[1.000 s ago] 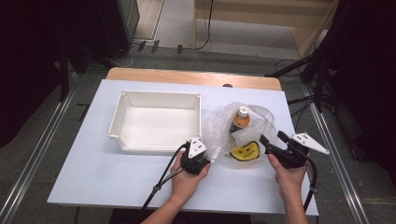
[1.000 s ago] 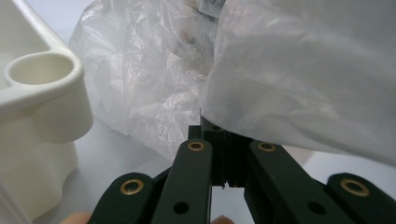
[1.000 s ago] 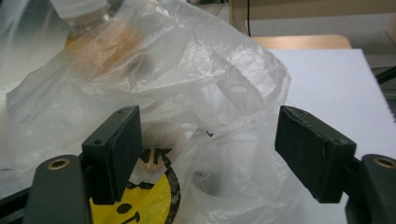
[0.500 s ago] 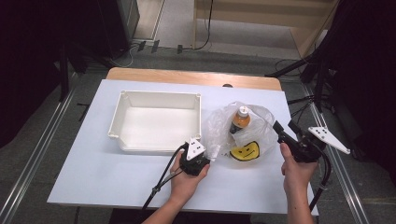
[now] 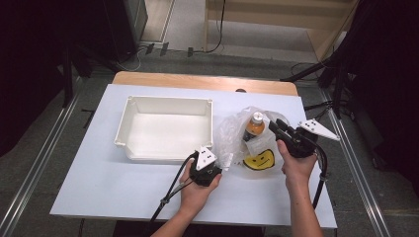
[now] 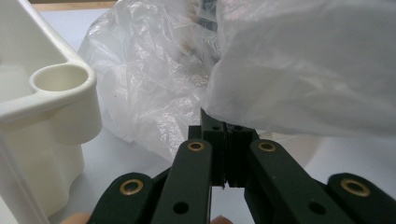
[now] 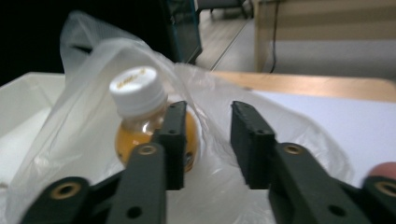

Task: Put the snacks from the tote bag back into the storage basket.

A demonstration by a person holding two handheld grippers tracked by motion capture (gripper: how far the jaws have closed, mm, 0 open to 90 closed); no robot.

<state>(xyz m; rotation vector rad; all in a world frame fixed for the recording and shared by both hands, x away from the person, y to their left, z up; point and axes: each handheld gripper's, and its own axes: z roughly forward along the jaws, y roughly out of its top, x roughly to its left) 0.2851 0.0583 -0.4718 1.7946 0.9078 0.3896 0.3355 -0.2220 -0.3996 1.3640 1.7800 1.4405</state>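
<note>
Near: my left fingers (image 6: 224,154) clamped tight on edge of bag (image 6: 154,88), low on bench (image 5: 99,187), just beside tray (image 5: 170,101) corner. My right fingers (image 7: 205,140) part open, just been closing, film of bag between them, pads not pressing. Middle: bottle (image 7: 144,121), orange liquid, white cap, upright inside bag, behind one of my right fingers. Yellow smiley print (image 5: 259,159) on bag front. Far: tray left of bag.
</note>
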